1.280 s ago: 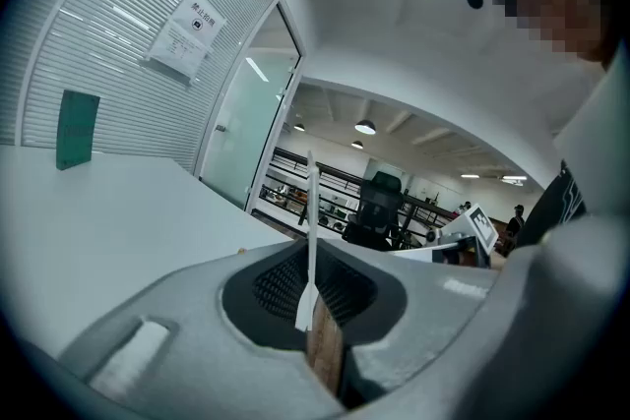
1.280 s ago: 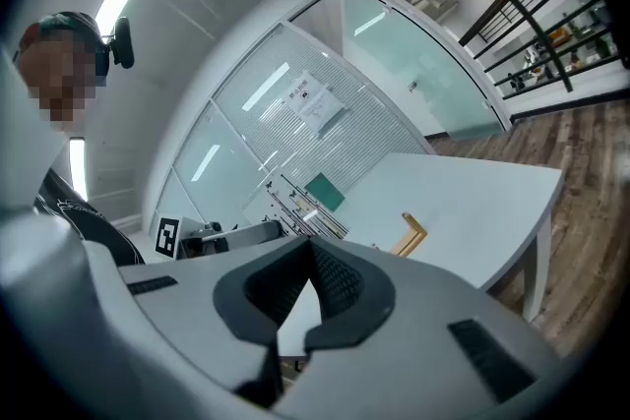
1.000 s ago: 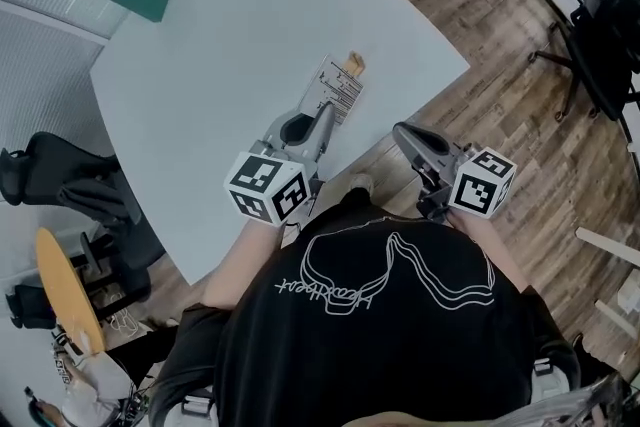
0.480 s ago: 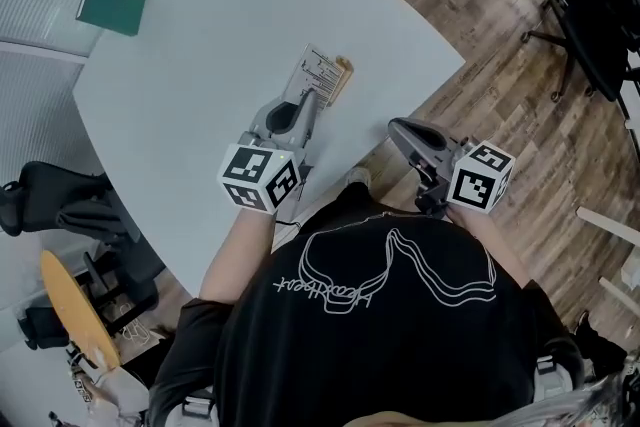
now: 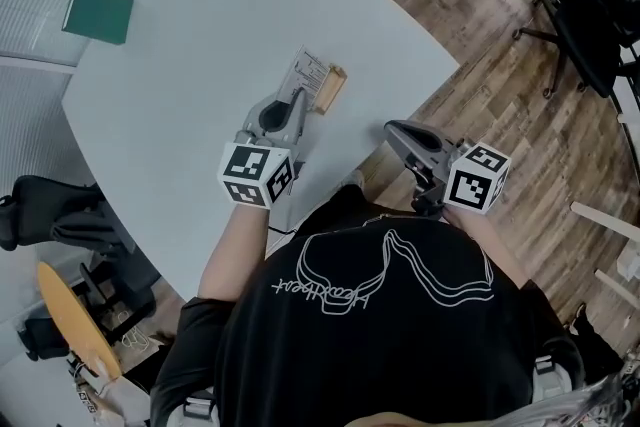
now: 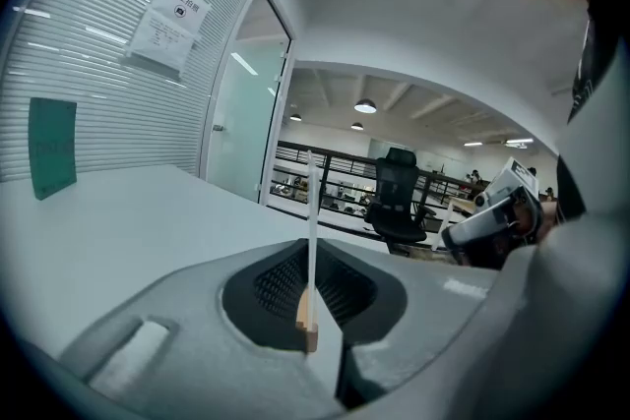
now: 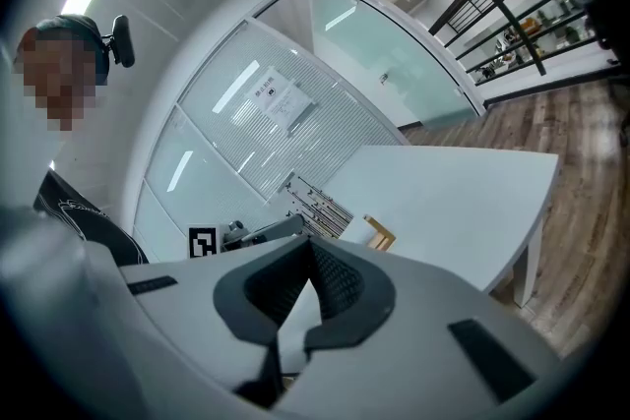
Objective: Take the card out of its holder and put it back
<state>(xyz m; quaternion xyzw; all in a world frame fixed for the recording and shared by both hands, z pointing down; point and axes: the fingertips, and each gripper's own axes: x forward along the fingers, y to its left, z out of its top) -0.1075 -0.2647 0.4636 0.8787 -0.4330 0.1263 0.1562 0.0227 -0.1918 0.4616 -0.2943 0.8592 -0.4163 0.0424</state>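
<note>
My left gripper is over the white table, shut on a white printed card. A small wooden holder sits on the card's edge. In the left gripper view the card stands edge-on between the jaws, with the wooden holder at its foot. My right gripper hangs just off the table's near edge, over the wood floor, its jaws together with nothing in them. From the right gripper view the card, the holder and the left gripper lie ahead.
A green book lies at the table's far left corner. Black office chairs stand on the wood floor to the right. A dark chair and an orange board are at the lower left.
The left gripper has carried the card and holder farther out over the table and lower. The right gripper has barely shifted.
</note>
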